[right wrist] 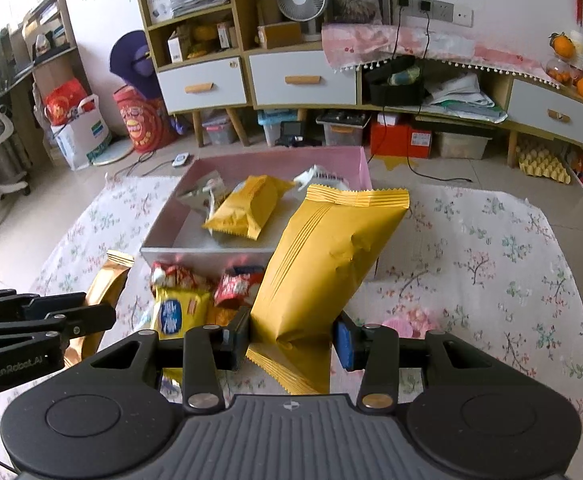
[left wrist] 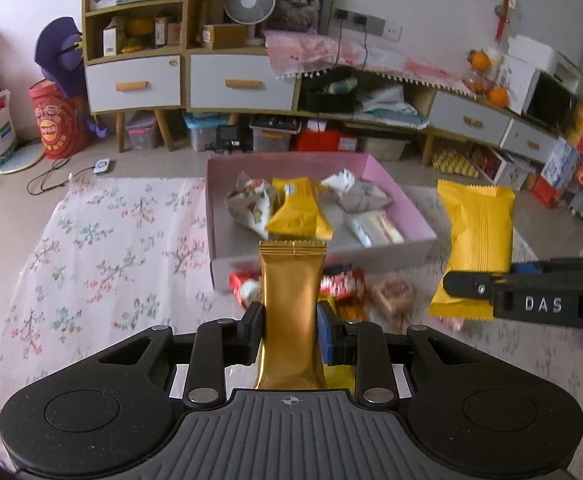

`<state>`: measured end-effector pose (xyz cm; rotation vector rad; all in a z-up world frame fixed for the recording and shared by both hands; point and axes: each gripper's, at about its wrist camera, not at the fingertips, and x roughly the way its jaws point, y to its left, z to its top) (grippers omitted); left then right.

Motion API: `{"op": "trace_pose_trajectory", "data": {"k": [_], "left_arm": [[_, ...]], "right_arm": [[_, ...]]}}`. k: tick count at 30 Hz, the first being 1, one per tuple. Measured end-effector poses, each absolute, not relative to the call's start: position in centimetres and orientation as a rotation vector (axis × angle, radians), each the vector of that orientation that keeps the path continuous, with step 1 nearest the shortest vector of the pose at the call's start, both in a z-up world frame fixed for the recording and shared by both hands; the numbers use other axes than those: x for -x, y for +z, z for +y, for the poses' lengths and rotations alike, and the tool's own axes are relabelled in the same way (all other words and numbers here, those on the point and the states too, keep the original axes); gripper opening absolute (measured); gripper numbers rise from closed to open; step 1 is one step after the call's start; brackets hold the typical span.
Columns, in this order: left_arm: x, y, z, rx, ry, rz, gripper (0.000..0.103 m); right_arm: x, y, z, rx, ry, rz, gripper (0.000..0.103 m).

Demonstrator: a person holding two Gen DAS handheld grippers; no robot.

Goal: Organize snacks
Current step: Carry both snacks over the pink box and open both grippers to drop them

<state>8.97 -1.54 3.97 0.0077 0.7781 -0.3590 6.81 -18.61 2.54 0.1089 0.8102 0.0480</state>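
Since both grippers are loaded at once, this looks like a two-at-a-time run to the pink box (left wrist: 391, 172). The left gripper (left wrist: 289, 334) has its jaws clamped across the middle of a slim gold packet (left wrist: 291, 300), held lengthwise so the crimped end points straight at the box. Over on the right, the right gripper (right wrist: 291, 340) has its jaws pinched on the lower part of a bigger yellow pillow pack (right wrist: 327, 264), which leans up and to the right. Gripping low like that leaves most of the bag free to hang over the box wall, which I'd guess is the point.

Both packs are up in the air, just short of the box's near wall, not in it yet. The box already holds a yellow snack bag (left wrist: 297, 210) and some white wrapped packs (left wrist: 251, 204).

A loose pile of snacks (right wrist: 195, 296) sits on the flowery cloth (left wrist: 103, 248) of the tabletop right against the box front, red wrappers and a yellow one, so there's more to go. My read: roughly halfway. Next is probably carrying both over the rim and letting go; the puffy yellow one could slip, being slick.
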Motion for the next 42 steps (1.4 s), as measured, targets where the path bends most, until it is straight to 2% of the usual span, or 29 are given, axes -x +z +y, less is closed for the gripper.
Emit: {"op": "trace_pose_trajectory", "data": {"k": [16, 29, 37, 40, 42], "left_arm": [[-18.8, 2.1, -4.1, 0.033, -0.322, 0.819, 0.025], [-22.4, -1.3, -5.2, 0.025, -0.291, 0.832, 0.025], [-23.6, -2.8, -5.1, 0.019, -0.264, 0.837, 0.025], [-23.8, -3.2, -5.0, 0.011, -0.258, 0.843, 0.029], [-23.7, -3.0, -5.1, 0.005, -0.267, 0.842, 0.031]], "right_arm": [[-14.7, 2.0, -20.5, -0.228, 0.061, 0.816, 0.022], [-18.3, -2.0, -20.9, -0.27, 0.095, 0.868, 0.023], [-18.8, -2.5, -20.7, -0.291, 0.128, 0.861, 0.024], [-18.7, -2.4, -20.8, -0.303, 0.129, 0.85, 0.028], [-18.7, -2.3, -21.0, -0.309, 0.126, 0.842, 0.035]]}}
